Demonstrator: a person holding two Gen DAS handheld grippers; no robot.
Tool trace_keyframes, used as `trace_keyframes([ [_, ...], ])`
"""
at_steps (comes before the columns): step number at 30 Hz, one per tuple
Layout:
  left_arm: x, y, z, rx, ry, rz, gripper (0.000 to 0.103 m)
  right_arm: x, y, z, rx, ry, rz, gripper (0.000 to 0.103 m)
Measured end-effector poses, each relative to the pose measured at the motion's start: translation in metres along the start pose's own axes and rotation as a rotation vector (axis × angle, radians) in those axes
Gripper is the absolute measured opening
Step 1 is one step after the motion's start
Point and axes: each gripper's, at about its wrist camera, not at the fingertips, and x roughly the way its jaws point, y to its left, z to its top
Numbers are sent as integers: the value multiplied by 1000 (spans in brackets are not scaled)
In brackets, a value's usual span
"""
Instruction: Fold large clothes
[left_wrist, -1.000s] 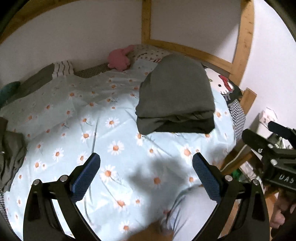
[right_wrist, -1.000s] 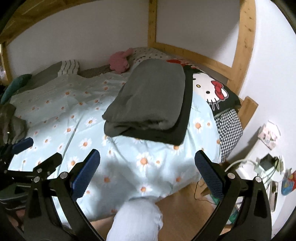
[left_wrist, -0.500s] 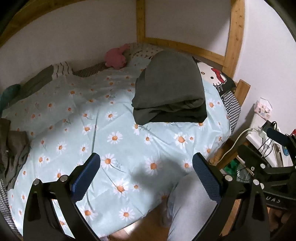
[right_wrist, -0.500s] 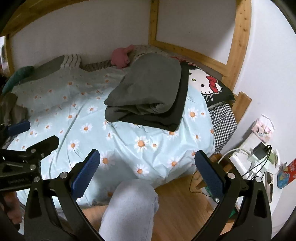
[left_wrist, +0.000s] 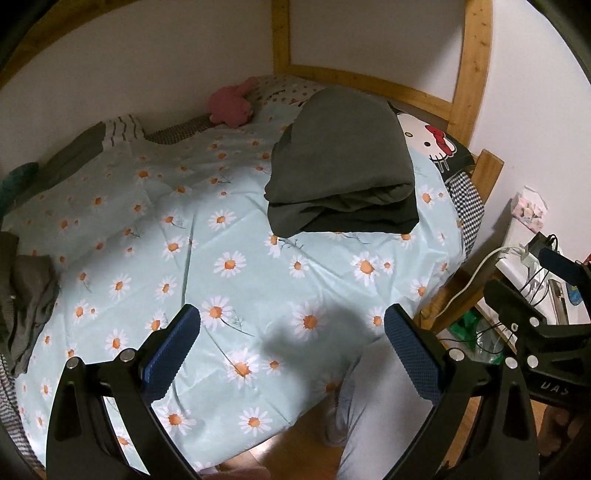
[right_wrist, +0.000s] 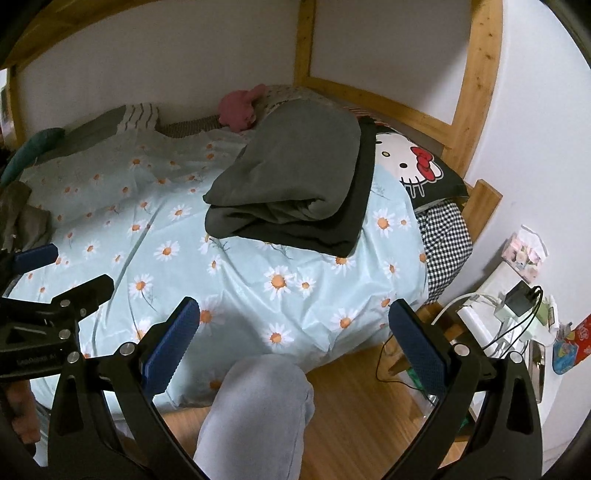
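Hand-held gripper (left_wrist: 546, 334) body reads "UAS", fingers spread.

Two folded garments (left_wrist: 340, 162), one pillow (left_wrist: 439, 147)

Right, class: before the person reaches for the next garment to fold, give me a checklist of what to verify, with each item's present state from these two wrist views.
1. Left gripper empty, jaws apart: ok.
2. Right gripper empty, jaws apart: ok.
3. Folded grey garment lies on the darker folded garment in a stack: ok.
4. Stack sits fully on the daisy quilt, back from the bed's edge: ok.
5. Next piece in view: crumpled grey clothing lies at the left edge of the bed: ok.
6. Whether that crumpled clothing is one garment or several: cannot tell.
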Motion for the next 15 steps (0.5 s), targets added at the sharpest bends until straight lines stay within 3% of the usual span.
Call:
trace_keyframes([
  [15, 2, -4, -3, 26, 6, 23, 99, 2, 0, -1, -3, -2, 3, 100],
])
